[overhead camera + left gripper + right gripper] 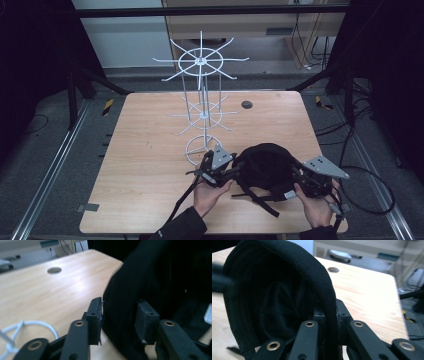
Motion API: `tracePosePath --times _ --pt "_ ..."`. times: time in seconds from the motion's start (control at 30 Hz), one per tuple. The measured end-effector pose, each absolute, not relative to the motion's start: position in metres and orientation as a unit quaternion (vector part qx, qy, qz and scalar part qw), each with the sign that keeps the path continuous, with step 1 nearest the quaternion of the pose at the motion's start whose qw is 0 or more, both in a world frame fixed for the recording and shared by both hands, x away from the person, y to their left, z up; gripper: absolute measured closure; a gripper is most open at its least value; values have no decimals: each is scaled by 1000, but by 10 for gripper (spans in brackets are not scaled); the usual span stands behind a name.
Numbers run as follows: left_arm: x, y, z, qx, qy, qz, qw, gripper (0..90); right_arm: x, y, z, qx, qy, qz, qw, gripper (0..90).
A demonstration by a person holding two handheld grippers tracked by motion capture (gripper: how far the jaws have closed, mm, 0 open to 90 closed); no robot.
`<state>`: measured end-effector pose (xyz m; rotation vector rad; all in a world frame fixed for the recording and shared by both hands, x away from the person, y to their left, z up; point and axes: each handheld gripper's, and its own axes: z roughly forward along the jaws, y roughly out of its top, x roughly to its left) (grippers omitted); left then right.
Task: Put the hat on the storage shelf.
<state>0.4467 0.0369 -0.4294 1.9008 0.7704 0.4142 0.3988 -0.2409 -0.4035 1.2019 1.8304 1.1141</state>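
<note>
A black fabric hat point(267, 165) with dangling straps sits at the near middle of the wooden table point(150, 165), held between my two grippers. My left gripper point(231, 172) is at the hat's left edge. In the left gripper view the hat point(130, 302) fills the gap of my left gripper point(119, 315), and the jaws press on it from both sides. My right gripper point(297, 182) is at the hat's right edge. In the right gripper view my right gripper point(330, 315) is shut on the hat's thick rim point(322, 282), and the hat opens towards the camera.
A tall white wire rack point(200, 100) with spoked arms stands just behind the hat, and its ring base point(25, 327) lies close to my left gripper. A round hole point(246, 104) marks the table's far side. Cables trail off the right edge.
</note>
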Motion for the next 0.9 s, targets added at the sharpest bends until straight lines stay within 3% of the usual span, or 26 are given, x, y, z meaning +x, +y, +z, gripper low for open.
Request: tracePosePath --times 0.1,0.3,0.9 --pt "444 42 -440 789 328 161 494 569 398 -241 -402 466 695 422 349 830" --pt "456 42 -468 794 352 125 480 787 396 -235 -400 448 700 421 362 827" --pt "491 29 -488 771 396 127 482 831 382 -216 -414 349 765 458 288 748"
